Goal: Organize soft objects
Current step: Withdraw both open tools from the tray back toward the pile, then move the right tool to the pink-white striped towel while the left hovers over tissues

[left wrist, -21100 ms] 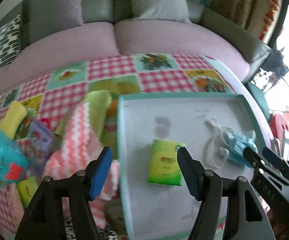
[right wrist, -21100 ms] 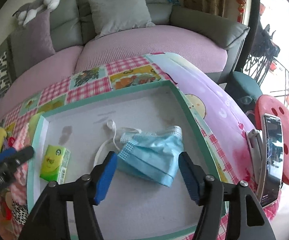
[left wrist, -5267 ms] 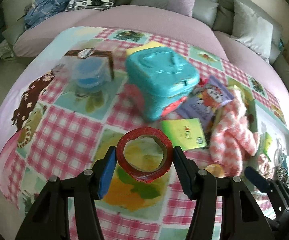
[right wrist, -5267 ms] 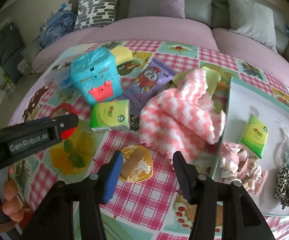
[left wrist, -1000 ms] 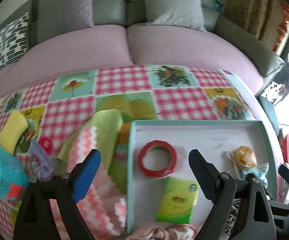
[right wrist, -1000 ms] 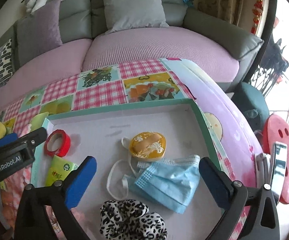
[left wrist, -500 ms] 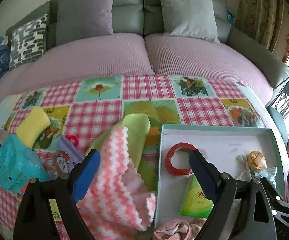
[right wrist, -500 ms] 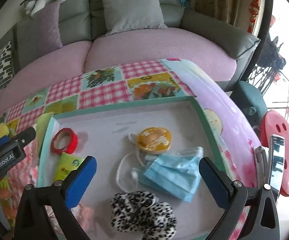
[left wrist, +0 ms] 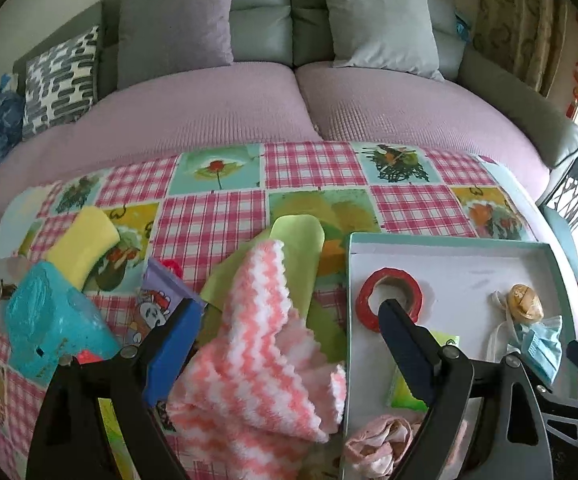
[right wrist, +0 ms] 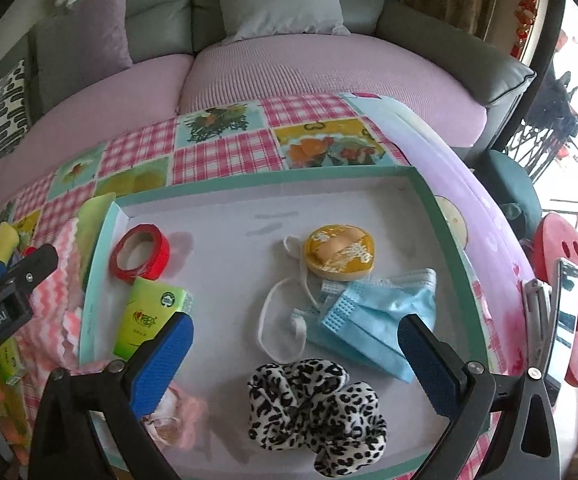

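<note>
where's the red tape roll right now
In the right wrist view the red tape roll lies in the tray's far-left corner, just beyond the green tissue pack.

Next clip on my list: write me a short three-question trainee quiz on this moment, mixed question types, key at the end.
1. True or false: the red tape roll lies inside the teal-rimmed tray.
2. Which item lies outside the tray? A) leopard-print scrunchie B) blue face mask C) pink-and-white zigzag towel
3. Fill in: both the left gripper and the right gripper are ____, holding nothing.

Key: 1 true; 2 C; 3 open.
</note>
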`<action>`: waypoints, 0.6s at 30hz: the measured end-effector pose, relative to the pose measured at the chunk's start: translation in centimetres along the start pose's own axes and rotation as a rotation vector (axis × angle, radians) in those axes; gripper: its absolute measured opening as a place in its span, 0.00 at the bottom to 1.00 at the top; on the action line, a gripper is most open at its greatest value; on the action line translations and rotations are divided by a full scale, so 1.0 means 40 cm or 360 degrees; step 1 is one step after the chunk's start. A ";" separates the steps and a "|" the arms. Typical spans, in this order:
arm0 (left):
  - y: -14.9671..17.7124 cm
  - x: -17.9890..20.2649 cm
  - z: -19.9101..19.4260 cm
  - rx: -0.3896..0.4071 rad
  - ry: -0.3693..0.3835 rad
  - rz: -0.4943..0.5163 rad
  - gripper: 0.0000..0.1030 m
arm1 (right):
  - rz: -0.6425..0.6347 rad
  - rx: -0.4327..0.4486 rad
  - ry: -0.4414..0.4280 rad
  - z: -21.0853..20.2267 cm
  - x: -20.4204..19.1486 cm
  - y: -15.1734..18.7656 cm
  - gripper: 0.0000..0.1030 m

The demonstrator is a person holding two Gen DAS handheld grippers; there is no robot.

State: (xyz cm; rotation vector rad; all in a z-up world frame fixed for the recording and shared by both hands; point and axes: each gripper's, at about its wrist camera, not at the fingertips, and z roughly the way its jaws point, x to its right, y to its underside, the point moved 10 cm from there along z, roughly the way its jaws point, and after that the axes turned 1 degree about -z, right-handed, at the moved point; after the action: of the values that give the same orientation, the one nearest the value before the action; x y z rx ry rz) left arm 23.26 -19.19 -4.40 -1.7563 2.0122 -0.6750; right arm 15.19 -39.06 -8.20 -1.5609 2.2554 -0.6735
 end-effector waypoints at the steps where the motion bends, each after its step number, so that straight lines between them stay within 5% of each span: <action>1: 0.002 -0.008 -0.002 0.0001 -0.0005 -0.0008 0.88 | -0.0002 0.0003 -0.0005 0.000 -0.002 -0.001 1.00; 18: 0.061 -0.231 -0.089 -0.0018 -0.0079 -0.0307 0.88 | -0.0178 0.0154 -0.0359 -0.072 -0.210 -0.013 1.00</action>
State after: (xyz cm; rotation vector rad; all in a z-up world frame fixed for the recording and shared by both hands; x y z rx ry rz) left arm 20.57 -9.42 -3.18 -1.9719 1.8332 -0.6722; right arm 17.13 -30.77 -5.56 -1.6362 1.9570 -0.5934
